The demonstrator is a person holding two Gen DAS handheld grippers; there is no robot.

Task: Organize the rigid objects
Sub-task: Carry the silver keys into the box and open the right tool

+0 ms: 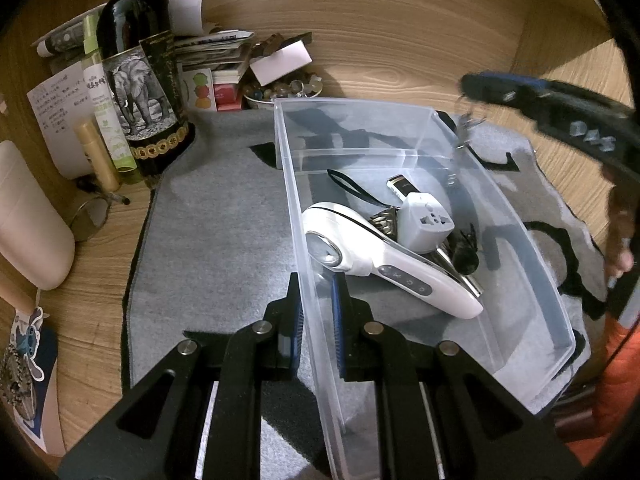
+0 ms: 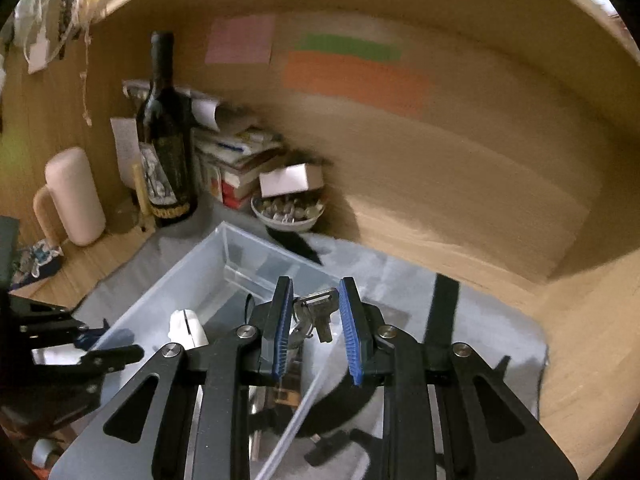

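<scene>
A clear plastic bin [image 1: 532, 240] sits on a grey mat [image 1: 224, 216]. It holds a white handheld device [image 1: 384, 264], a white travel adapter [image 1: 426, 224], a black strap and small dark items. My left gripper [image 1: 316, 320] is shut on the bin's near left wall. My right gripper [image 2: 316, 324] is above the bin [image 2: 192, 276], jaws apart, with a bunch of keys [image 2: 318, 312] hanging between the pads; whether they are released I cannot tell. In the left wrist view the right gripper [image 1: 468, 88] shows at upper right with the keys [image 1: 466, 124] dangling over the bin's far corner.
A wine bottle [image 1: 136, 72], tubes, papers, stacked boxes and a bowl of small items [image 1: 280, 92] crowd the back left corner. A pink rounded object [image 1: 28, 220] stands at the left. Wooden walls enclose the desk. Sticky notes [image 2: 352, 76] hang on the back wall.
</scene>
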